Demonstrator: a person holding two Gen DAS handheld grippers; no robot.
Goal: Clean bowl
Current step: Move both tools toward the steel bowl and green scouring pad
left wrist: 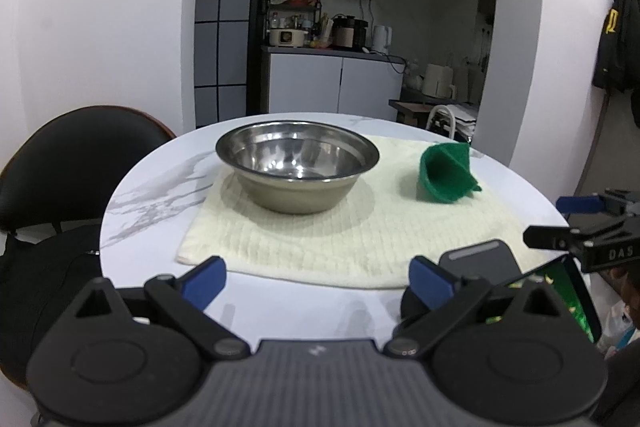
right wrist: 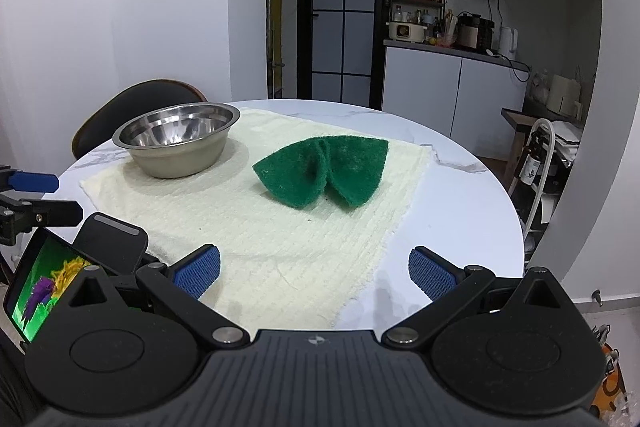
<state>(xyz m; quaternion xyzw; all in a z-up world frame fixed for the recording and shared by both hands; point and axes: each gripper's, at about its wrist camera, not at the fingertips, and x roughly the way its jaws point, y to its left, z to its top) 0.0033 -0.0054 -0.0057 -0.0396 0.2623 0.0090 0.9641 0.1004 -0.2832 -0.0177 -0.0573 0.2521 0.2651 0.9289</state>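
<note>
Left gripper (left wrist: 318,281) sits low in the frame's bottom centre, jaws spread wide, pinching nothing. Ahead, centre frame, the steel bowl (left wrist: 297,165) stands upright on a cream ribbed towel (left wrist: 340,243) — smooth, shiny, rounded walls. Further right lies the green scouring pad (left wrist: 447,173), coarse, folded into a floppy cone. Right gripper (right wrist: 314,273), jaws also spread and holding nothing, faces that pad. Best play, I'd say: right pinches the pad's fold firmly, left steadies the slippery rim so the bowl doesn't skate on the cloth.
</note>
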